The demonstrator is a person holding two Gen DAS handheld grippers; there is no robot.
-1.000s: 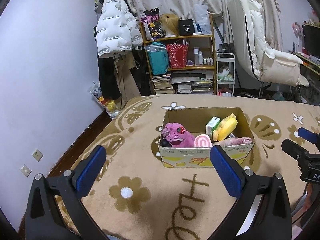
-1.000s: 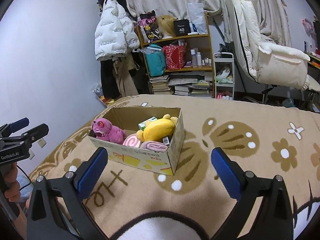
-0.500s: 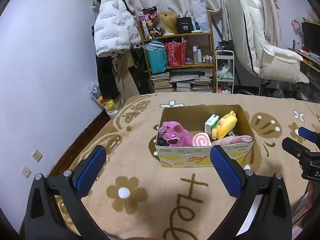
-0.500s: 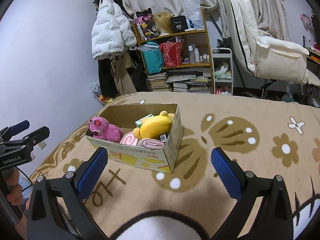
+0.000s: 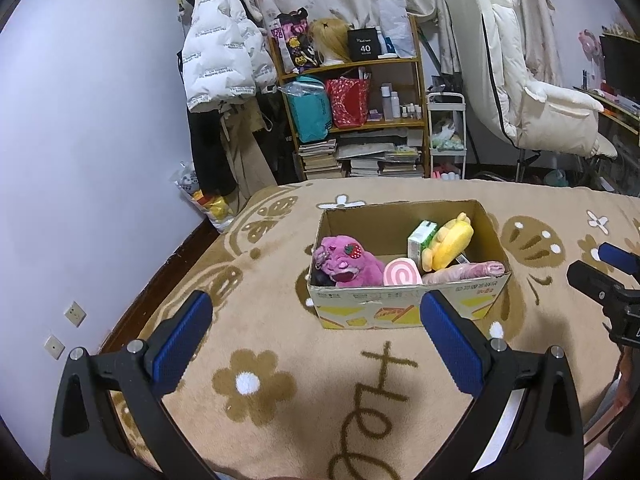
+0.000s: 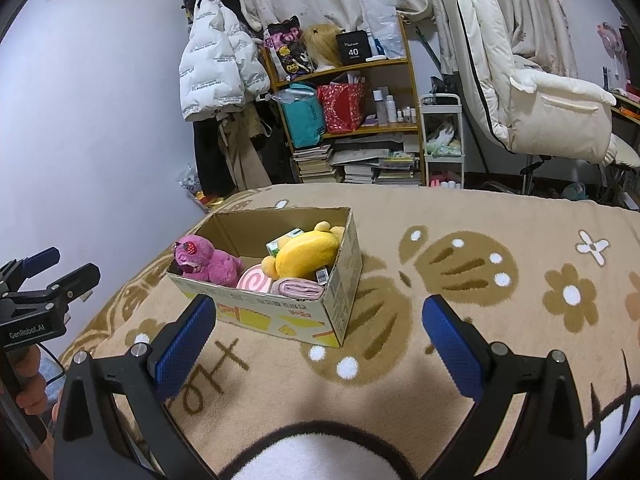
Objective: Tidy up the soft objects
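Blanket point(image 5: 280, 420) covers the whole work surface; cardboard box point(image 5: 404, 312) sits on it, straight ahead of both claws, long axis running left-right in the left view.

Left claw point(image 5: 316, 344) is spread wide, empty, hovering short of the box's near wall. Right claw point(image 6: 320, 340) is likewise released and empty, facing the box's near right corner. From the views I judge the left one more squarely lined up; neither touches anything.

Inside the box, left to right: pink plush point(image 5: 346, 266), pink swirl roll point(image 5: 402, 276), green-white carton point(image 5: 420, 240), yellow plush point(image 5: 450, 242), with a pink rolled cloth point(image 5: 464, 272) lying along the near wall, long axis parallel to it.

Hard to tell: a dark item under the pink plush, the box floor, and whatever lies beneath the yellow plush. No loose soft items show on the blanket.
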